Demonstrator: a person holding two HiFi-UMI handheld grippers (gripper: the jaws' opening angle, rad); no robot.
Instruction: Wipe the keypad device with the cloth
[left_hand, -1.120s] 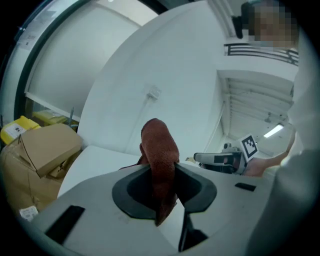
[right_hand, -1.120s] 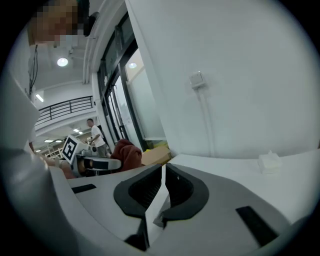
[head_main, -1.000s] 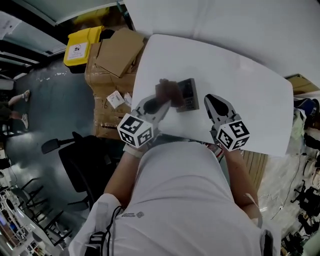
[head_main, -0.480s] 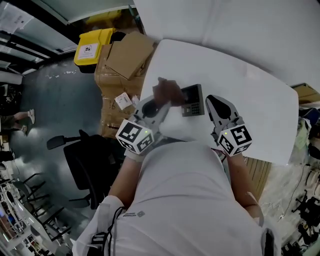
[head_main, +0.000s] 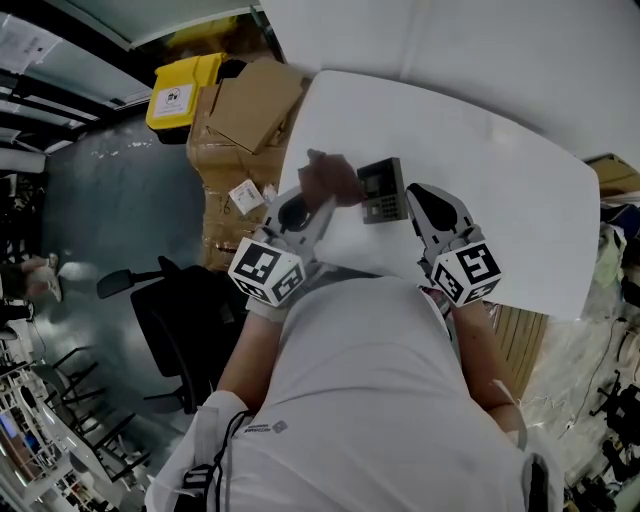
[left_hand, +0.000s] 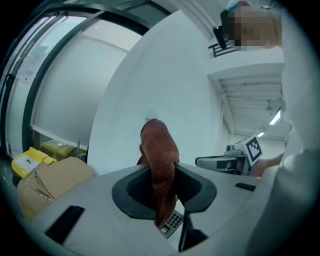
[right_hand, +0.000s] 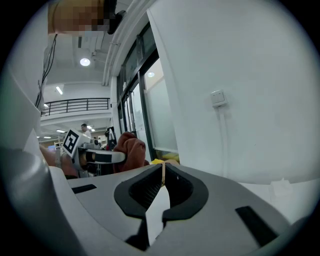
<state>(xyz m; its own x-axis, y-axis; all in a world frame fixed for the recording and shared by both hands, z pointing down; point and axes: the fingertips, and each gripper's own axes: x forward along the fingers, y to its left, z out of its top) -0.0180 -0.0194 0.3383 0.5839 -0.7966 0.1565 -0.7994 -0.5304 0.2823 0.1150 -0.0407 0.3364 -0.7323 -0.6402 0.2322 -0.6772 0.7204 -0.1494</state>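
Note:
A dark keypad device (head_main: 383, 190) lies on the white table (head_main: 500, 180), a little in front of me. My left gripper (head_main: 316, 198) is shut on a reddish-brown cloth (head_main: 328, 178), which hangs bunched just left of the keypad. In the left gripper view the cloth (left_hand: 159, 160) droops between the jaws, and the keypad's keys (left_hand: 173, 220) show beneath it. My right gripper (head_main: 413, 193) sits just right of the keypad with its jaws shut and nothing between them (right_hand: 163, 169). From the right gripper view the cloth (right_hand: 129, 150) shows off to the left.
Cardboard boxes (head_main: 240, 100) and a yellow bin (head_main: 178, 82) stand on the floor left of the table. A black office chair (head_main: 160, 320) is at my left side. A white wall with a switch (right_hand: 218, 98) lies beyond the table.
Both grippers have lifted slightly. The cloth, which lay over the keypad's left part, now hangs beside its left edge. The keypad looks unmoved on the table.

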